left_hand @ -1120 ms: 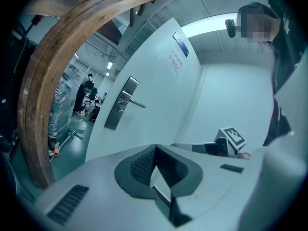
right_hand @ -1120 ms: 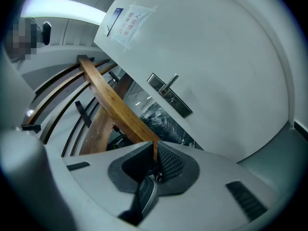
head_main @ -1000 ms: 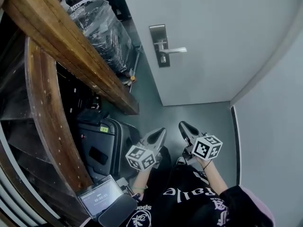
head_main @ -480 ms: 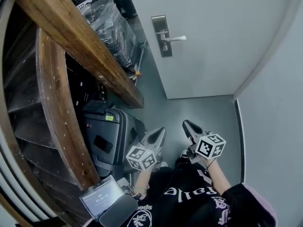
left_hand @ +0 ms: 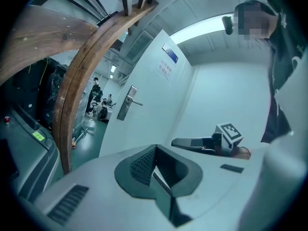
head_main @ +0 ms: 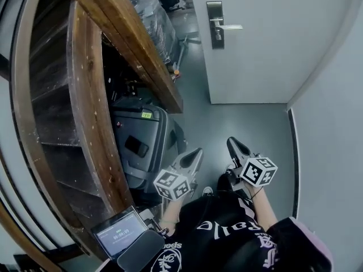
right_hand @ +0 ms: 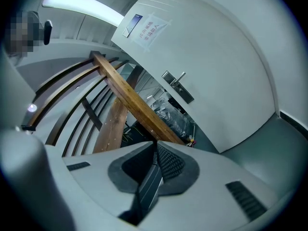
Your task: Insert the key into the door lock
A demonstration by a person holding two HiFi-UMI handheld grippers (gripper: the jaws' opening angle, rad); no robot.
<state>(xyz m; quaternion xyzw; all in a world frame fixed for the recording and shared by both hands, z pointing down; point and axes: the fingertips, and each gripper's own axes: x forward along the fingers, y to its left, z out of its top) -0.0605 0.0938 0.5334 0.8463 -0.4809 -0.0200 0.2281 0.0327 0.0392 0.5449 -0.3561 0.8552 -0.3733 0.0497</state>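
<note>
The grey door (head_main: 266, 44) stands ahead with a metal lock plate and lever handle (head_main: 215, 32) near its left edge. That lock plate (left_hand: 125, 103) is small and far off in the left gripper view. In the right gripper view the plate and handle (right_hand: 177, 92) are also distant. My left gripper (head_main: 196, 152) and right gripper (head_main: 232, 143) hang side by side low over the floor, well short of the door. Both are shut with jaws pressed together. No key shows in any view. The left gripper view also catches the right gripper (left_hand: 202, 143).
A curved wooden stair rail (head_main: 122, 33) and steps fill the left. A dark case (head_main: 139, 146) stands under it on the grey floor (head_main: 244, 123). Plastic-wrapped goods (head_main: 150, 7) sit by the door's left. A small screen (head_main: 118, 233) is at my waist. A wall (head_main: 334, 123) closes the right.
The head view has swung: the lock plate now sits higher and further right, and more of the stair shows. Both grippers stay shut in about the same place.
</note>
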